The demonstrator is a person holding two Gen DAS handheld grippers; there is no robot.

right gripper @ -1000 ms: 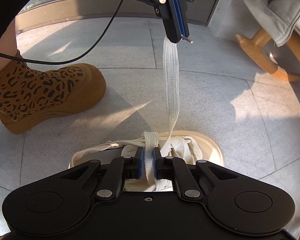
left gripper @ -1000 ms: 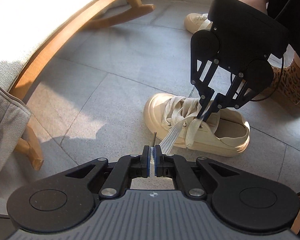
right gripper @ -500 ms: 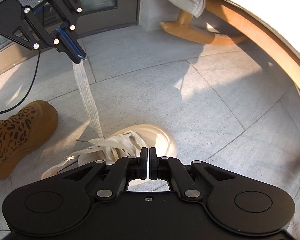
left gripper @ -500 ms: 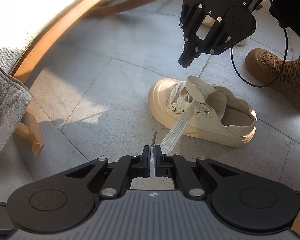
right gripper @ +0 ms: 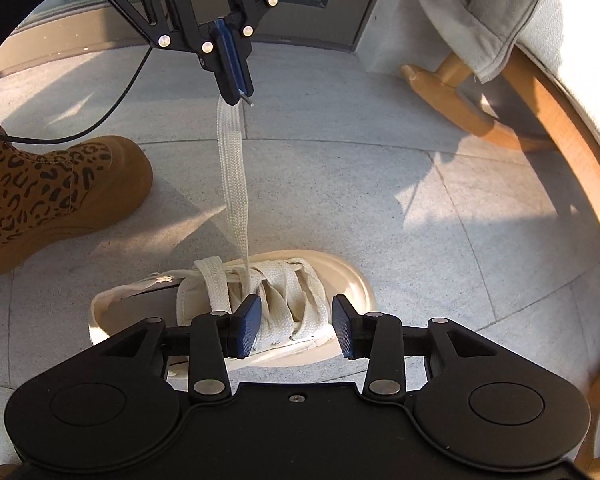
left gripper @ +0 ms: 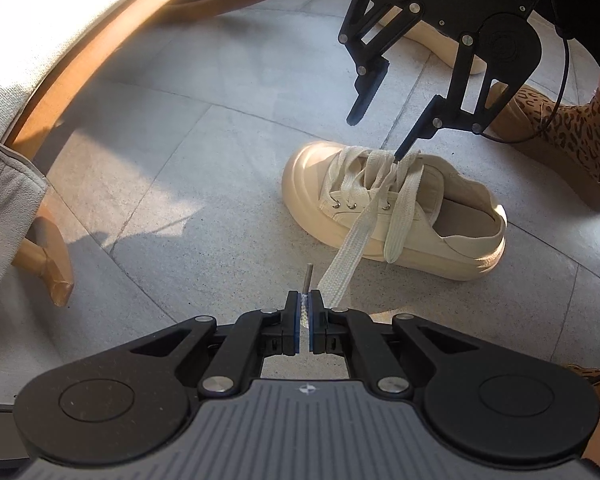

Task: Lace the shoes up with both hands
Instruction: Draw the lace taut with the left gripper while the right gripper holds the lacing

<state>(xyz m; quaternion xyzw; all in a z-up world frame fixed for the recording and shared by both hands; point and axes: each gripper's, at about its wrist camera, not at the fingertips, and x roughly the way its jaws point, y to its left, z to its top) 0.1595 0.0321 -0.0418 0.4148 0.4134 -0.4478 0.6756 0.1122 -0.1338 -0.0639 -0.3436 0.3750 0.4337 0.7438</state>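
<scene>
— Where's the shoe (left gripper: 396,216)?
— On the grey floor (left gripper: 180,168), toe toward ten o'clock from the left camera. The left claw (left gripper: 305,312) pinches the lace (left gripper: 352,248) near its metal tip, drawn taut.
— And the right claw (right gripper: 296,326)?
— Opening above the laces (nothing between its pads), a leopard boot (right gripper: 48,196) nearby.

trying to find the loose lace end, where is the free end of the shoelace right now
The free lace end hangs down the near side of the cream shoe in the left wrist view, right of the lace strand running to the left gripper.
</scene>
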